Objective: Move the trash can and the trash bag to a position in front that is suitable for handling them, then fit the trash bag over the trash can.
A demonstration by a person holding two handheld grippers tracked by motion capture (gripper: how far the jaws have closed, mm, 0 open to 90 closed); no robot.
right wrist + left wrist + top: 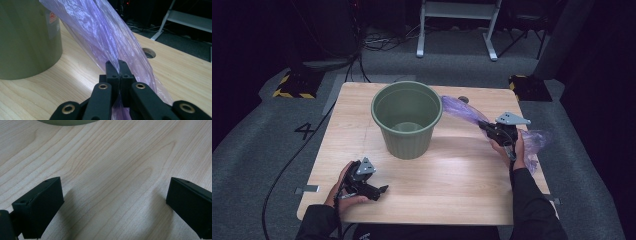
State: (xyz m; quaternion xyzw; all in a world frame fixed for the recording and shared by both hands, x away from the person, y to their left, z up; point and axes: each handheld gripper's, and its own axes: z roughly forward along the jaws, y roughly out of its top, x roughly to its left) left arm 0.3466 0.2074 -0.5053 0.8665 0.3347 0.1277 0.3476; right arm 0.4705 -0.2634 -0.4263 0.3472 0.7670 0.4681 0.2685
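Purple bag (462, 111) pinched in right gripper (486, 127), jaws pressed together, right of centre; not yet in green bin (407, 118). Left gripper (383, 190) spread, idle lower left.

Green bin (407, 119) mid-table; near side seemingly open.

Overhead view and both close tool views share the bin (407, 119).

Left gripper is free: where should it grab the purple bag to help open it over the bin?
Probably the loose film of the purple bag near the green bin rim, approached from the bin's right side. The right gripper pinches the bag lower down, so it stretches taut toward the rim; the left gripper is open over bare table.
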